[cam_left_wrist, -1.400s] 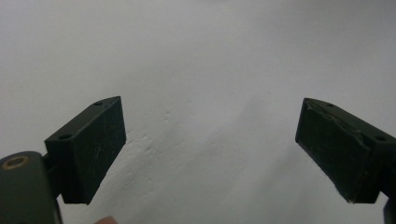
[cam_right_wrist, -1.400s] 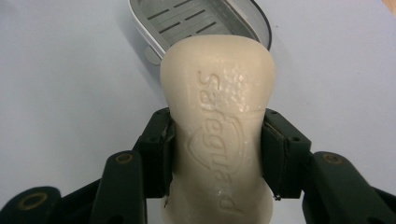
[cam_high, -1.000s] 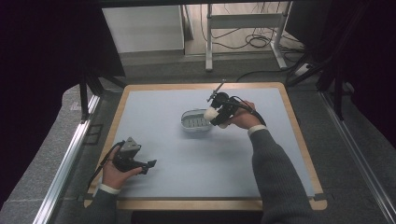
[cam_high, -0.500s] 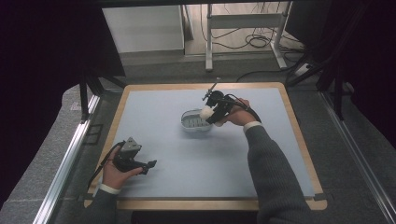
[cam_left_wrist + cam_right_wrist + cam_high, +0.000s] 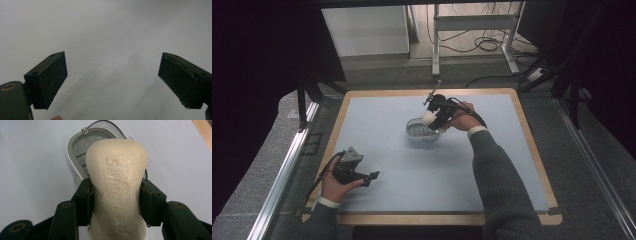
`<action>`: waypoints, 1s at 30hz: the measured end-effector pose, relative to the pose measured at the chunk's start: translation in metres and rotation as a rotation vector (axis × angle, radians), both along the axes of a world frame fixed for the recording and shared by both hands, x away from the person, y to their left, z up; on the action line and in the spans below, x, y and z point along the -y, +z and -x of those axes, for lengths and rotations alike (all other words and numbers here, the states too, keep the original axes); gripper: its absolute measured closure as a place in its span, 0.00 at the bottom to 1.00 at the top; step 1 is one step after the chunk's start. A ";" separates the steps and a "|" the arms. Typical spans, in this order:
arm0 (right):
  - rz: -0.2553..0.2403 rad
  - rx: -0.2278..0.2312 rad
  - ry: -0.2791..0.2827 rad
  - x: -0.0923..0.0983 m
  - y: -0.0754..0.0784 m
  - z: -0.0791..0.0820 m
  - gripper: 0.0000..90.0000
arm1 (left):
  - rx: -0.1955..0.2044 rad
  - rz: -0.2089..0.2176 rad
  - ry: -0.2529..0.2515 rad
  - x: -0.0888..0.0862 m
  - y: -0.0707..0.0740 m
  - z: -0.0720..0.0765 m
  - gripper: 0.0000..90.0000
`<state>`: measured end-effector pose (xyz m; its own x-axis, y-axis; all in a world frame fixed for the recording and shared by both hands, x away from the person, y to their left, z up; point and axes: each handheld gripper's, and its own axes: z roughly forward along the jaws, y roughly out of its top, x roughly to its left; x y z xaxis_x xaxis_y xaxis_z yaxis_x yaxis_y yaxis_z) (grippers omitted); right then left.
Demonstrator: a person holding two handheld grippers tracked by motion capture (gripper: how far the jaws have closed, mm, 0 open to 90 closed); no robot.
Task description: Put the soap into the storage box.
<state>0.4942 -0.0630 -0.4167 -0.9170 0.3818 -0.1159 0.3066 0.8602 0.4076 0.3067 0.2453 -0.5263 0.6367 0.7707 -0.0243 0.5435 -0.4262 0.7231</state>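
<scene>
A cream bar of soap (image 5: 117,185) with raised lettering is clamped at its waist by my right gripper (image 5: 116,202). In the high view the right gripper (image 5: 435,117) holds the soap (image 5: 428,117) just above the right end of an oval grey soap dish (image 5: 418,132) in the middle of the mat. The dish (image 5: 82,147) lies under and beyond the bar in the right gripper view. My left gripper (image 5: 371,176) rests low near the mat's front left corner. Its jaws stand wide apart over bare mat in the left gripper view (image 5: 112,80), with nothing between them.
A pale blue mat (image 5: 412,175) covers a wood-edged table (image 5: 442,218). A metal rail (image 5: 282,170) runs along the left side, and another runs along the right. Cables and table legs lie on the floor beyond the far edge.
My right gripper has shifted the soap slightly left and farther back over the dish. The left gripper has stayed put.
</scene>
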 end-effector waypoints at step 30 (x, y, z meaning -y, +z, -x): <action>0.100 0.012 0.150 -0.037 -0.033 -0.014 0.55 | -0.002 0.001 -0.003 0.000 0.000 0.000 0.10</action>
<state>0.5079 -0.0264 -0.4494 -0.9611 0.2267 -0.1576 0.1674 0.9323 0.3206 0.3072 0.2450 -0.5268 0.6390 0.7687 -0.0264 0.5438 -0.4272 0.7223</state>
